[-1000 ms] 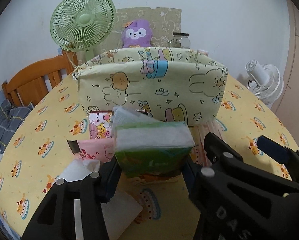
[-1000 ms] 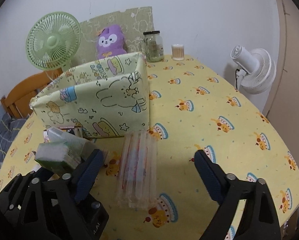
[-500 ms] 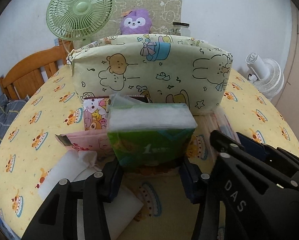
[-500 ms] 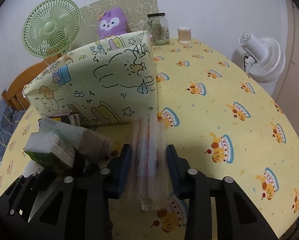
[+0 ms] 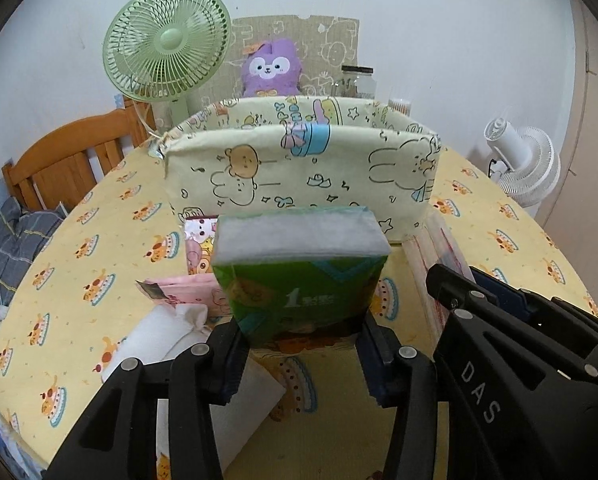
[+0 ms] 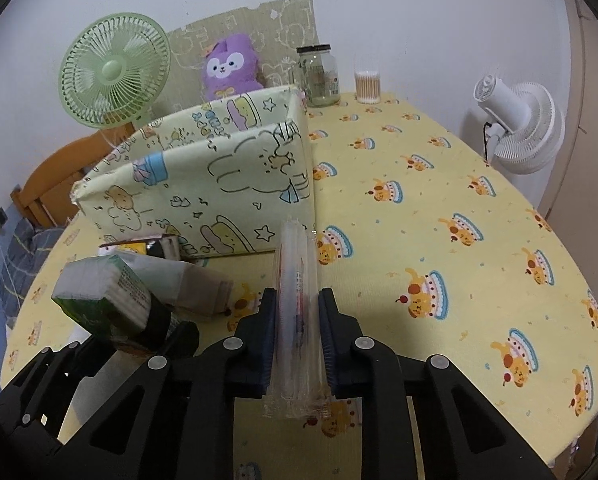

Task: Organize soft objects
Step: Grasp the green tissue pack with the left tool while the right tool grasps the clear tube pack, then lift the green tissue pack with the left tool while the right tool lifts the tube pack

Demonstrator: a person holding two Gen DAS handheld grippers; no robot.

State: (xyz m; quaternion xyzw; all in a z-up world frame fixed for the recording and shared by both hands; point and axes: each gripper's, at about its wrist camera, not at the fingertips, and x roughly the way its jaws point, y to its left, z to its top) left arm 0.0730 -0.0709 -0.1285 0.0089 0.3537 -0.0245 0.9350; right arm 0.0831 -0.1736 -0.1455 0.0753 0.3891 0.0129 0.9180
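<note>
The left claw (image 5: 303,344) is clamped on the green tissue pack (image 5: 299,268), lifted off the table (image 6: 459,200) just near of the fabric bin (image 5: 299,176). The right claw (image 6: 298,334) is squeezed on a clear sleeve (image 6: 297,280), its far end touching the bin's near wall. Both packs are soft and could slip or buckle. The claws sit close and may collide. Pink packets (image 5: 195,288) and a white pack (image 5: 155,336) crowd the left; the tall wall blocks the way in.
</note>
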